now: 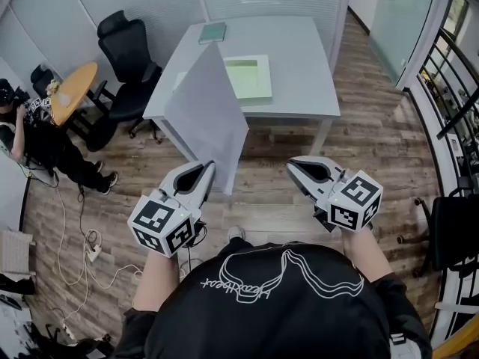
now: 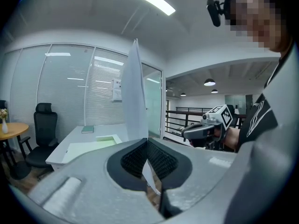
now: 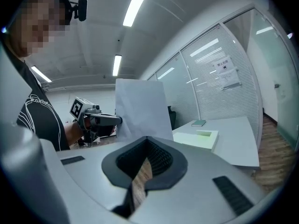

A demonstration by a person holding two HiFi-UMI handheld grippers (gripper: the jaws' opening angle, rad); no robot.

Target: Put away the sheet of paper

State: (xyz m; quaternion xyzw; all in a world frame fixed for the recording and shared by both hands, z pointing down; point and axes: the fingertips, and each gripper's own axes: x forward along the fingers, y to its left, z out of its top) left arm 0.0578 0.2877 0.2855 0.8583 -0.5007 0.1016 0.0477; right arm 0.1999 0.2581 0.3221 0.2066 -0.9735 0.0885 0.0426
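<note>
The left gripper [image 1: 209, 169] pinches the paper [image 1: 203, 114] upright, near the table [image 1: 307, 73]. The right gripper [image 1: 293, 166] is closed, empty.

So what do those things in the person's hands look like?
Each hand carries a pale grey, beak-shaped tool, the left tool and the right tool, with black ribbed pads inside. Each ends in a white cube printed with black square markers. The person wears a black top with a white line drawing; forearms are bare.
</note>
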